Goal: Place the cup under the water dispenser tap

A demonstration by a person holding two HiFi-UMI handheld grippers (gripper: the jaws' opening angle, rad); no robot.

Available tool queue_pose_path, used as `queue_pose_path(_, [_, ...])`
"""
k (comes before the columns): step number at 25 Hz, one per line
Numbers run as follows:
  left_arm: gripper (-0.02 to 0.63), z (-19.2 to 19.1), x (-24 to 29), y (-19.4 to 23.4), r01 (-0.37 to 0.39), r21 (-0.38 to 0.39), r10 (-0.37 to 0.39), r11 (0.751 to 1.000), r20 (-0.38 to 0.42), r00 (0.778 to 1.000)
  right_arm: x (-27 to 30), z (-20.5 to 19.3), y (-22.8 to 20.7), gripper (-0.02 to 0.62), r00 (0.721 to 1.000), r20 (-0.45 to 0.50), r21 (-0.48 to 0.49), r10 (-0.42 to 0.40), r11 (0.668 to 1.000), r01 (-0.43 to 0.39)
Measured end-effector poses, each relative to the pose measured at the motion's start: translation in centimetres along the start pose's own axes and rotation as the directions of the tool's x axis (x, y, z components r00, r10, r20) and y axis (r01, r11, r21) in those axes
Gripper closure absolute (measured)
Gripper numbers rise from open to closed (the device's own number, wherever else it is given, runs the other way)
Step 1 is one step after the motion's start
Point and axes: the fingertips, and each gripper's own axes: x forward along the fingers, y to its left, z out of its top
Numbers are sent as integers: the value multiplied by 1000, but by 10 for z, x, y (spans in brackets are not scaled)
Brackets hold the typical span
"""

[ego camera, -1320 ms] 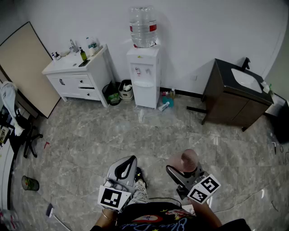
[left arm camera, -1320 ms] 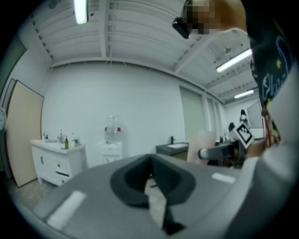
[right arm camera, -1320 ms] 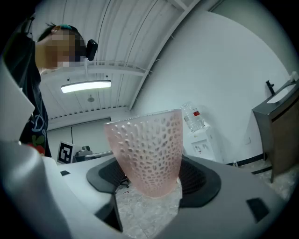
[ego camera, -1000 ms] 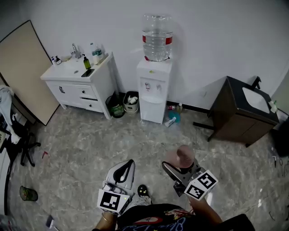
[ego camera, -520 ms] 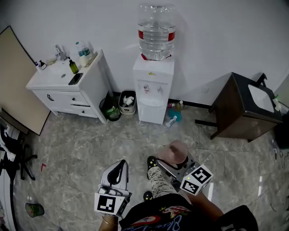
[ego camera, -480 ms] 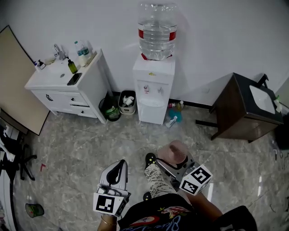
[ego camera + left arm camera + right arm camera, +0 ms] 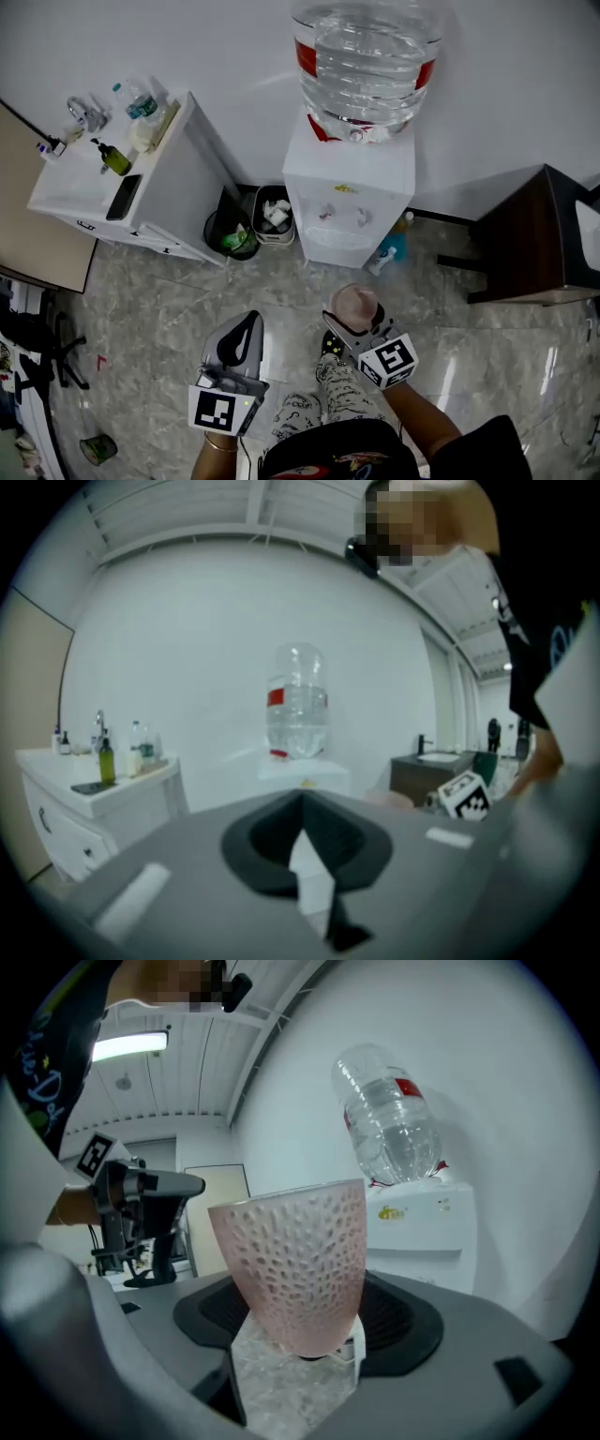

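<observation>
While your right gripper (image 7: 298,1365) is clamped on the base of the cup (image 7: 296,1265), the cup stands upright between its jaws, mouth up. The dispenser (image 7: 418,1226) is ahead of those jaws and well apart from the cup, which is not under the taps (image 7: 342,215). Your left gripper (image 7: 311,877) has its jaws together with nothing between them, and it hangs left of the right one.

one cup (image 7: 356,302), one water dispenser (image 7: 349,202), two grippers (image 7: 249,319) (image 7: 353,319), two bins (image 7: 228,236) (image 7: 273,212), two cabinets (image 7: 184,184) (image 7: 525,246)
</observation>
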Motion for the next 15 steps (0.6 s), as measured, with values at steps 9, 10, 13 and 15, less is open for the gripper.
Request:
queue_pose_path(9, [609, -94, 112, 61, -9, -115, 8, 993, -8, 1000, 125, -115, -97, 265, 973, -66, 79, -220, 971, 224])
queue_pose_path(10, [609, -110, 117, 64, -5, -141, 2, 990, -23, 1000, 137, -128, -102, 266, 972, -66, 90, -224, 969, 230])
queue_pose_path(13, [609, -157, 127, 68, 21, -188, -37, 982, -85, 996, 177, -170, -121, 267, 961, -97, 88, -260, 959, 269])
queue_pose_path(15, [609, -188, 130, 70, 38, -205, -66, 978, -134, 989, 203, -195, -139, 265, 948, -116, 81, -295, 949, 305])
